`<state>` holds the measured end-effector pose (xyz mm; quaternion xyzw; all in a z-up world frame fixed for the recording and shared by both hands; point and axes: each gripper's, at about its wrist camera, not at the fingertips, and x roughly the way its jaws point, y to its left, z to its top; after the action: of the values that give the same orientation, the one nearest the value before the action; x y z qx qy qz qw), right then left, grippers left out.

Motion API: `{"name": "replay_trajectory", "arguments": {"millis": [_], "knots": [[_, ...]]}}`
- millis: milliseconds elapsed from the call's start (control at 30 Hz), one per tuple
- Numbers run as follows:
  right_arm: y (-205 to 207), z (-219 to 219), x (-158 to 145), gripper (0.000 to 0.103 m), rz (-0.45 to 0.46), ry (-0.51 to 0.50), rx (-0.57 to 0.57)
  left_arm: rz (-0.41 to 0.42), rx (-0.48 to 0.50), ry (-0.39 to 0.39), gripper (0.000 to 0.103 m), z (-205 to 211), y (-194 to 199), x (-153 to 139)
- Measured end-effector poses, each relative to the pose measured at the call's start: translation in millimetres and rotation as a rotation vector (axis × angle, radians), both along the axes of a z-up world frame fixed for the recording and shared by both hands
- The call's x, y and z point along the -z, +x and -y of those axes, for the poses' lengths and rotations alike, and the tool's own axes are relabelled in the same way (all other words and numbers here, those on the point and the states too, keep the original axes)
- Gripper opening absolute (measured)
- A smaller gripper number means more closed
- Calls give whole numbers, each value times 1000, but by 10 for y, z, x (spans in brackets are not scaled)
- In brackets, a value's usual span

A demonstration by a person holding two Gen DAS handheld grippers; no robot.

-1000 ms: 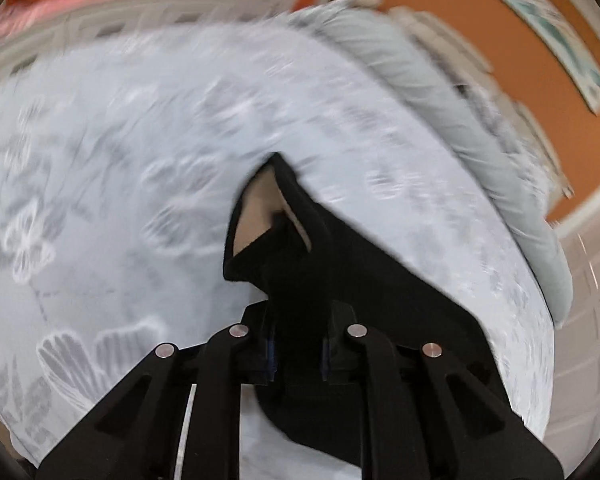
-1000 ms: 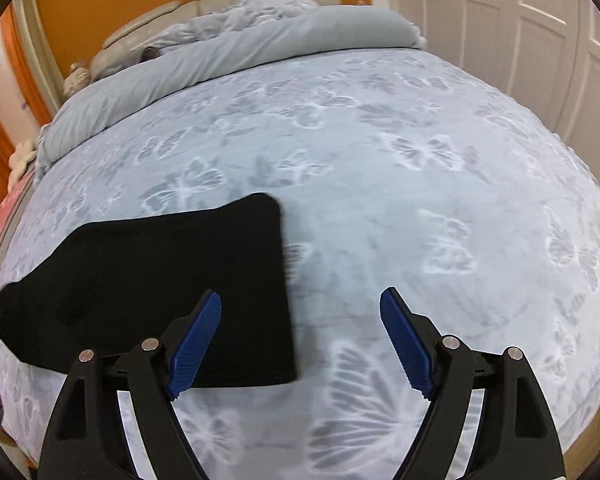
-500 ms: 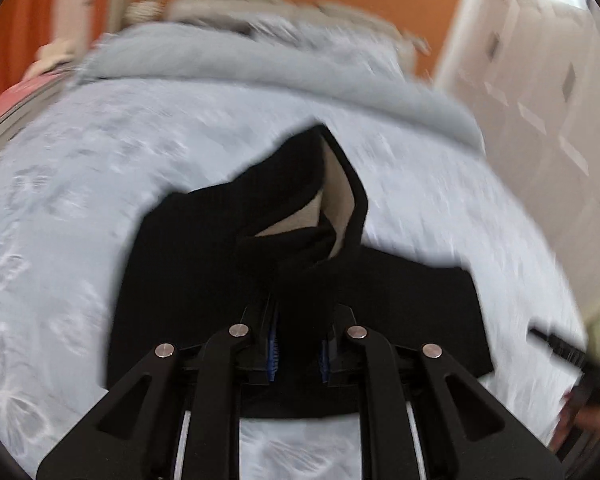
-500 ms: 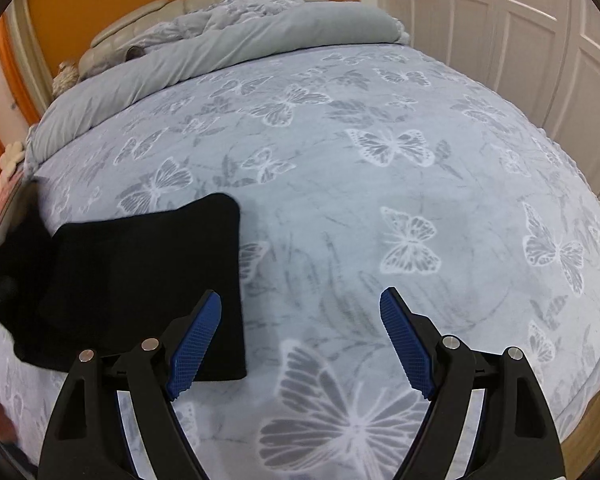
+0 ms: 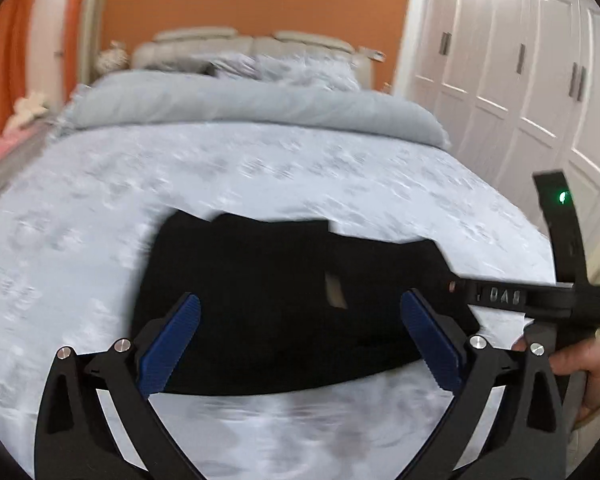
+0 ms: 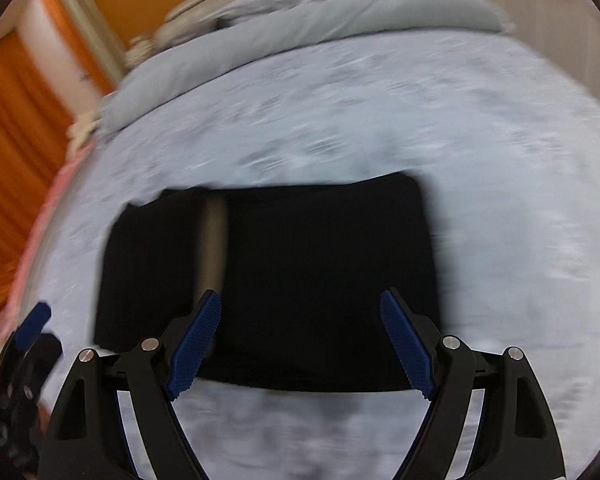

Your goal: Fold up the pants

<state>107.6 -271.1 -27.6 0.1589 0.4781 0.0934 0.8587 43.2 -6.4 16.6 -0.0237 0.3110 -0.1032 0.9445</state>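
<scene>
While the black pants (image 5: 284, 304) lie folded into a flat block on the pale blue butterfly bedspread (image 5: 260, 168) of the bed, both tools hang above them. The left hand-held gripper (image 5: 300, 344) is opening its jaws, with nothing pinched between the blue pads. The right hand-held gripper (image 6: 300, 344) stands spread and empty over the same bundle. A tan strip of lining (image 6: 214, 240) shows along one fold.
</scene>
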Motion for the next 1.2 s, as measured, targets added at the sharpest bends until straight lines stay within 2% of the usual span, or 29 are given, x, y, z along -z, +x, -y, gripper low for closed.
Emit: {"name": "replay_trajectory", "arguments": {"millis": [67, 100, 167, 200, 267, 300, 333, 400, 467, 533, 633, 733, 800, 867, 967, 1000, 1033, 1067, 1100, 1133, 1167, 1200], "knots": [[77, -245, 99, 79, -39, 45, -55, 42, -116, 62, 98, -274, 1, -77], [116, -380, 174, 79, -65, 63, -83, 51, -196, 120, 98, -441, 40, -103], [170, -580, 289, 79, -96, 71, -114, 35, -293, 189, 98, -673, 118, -109], [193, -667, 346, 82, -104, 61, -116, 10, -354, 212, 98, -844, 157, -94], [212, -789, 390, 81, -78, 16, -102, -19, -414, 205, 98, -1114, 183, -54], [211, -837, 385, 74, -51, 0, -103, -31, -427, 198, 98, -1187, 185, -46], [211, -901, 379, 45, -23, -5, -125, -51, -443, 179, 98, -1326, 189, -36], [219, -990, 355, 20, 4, -14, -144, -78, -464, 153, 98, -1516, 166, -14], [208, -1043, 279, 16, 29, -11, -149, -99, -481, 134, 98, -1643, 159, 11], [199, -1005, 72, 14, 75, 22, -159, -114, -494, 103, 98, -1724, 134, 23], [120, -807, -377, 13, 178, 59, -150, -106, -491, 60, 98, -1747, 120, -9], [35, -419, -650, 13, 247, 14, -64, -102, -459, 51, 98, -1632, 144, -5], [34, -68, -626, 13, 218, -34, 8, -109, -428, 59, 98, -1492, 180, 19], [65, 209, -460, 13, 149, -55, 59, -118, -393, 72, 98, -1320, 222, 53], [204, 544, 92, 16, -23, -100, 108, -149, -324, 73, 98, -1045, 290, 144], [186, 576, 191, 24, -43, -106, 99, -161, -306, 69, 98, -987, 312, 173], [181, 596, 250, 24, -41, -101, 88, -182, -273, 54, 98, -891, 348, 228], [148, 601, 229, 37, -28, -106, 88, -201, -243, 37, 98, -810, 382, 283], [122, 589, 156, 53, -14, -143, 88, -218, -224, 22, 98, -748, 415, 329], [54, 596, 64, 62, 15, -195, 92, -238, -210, 9, 98, -677, 459, 392], [2, 598, 23, 75, 36, -224, 96, -256, -202, 2, 98, -621, 499, 450], [-110, 616, -38, 78, 70, -264, 105, -279, -197, 0, 98, -554, 556, 528]]}}
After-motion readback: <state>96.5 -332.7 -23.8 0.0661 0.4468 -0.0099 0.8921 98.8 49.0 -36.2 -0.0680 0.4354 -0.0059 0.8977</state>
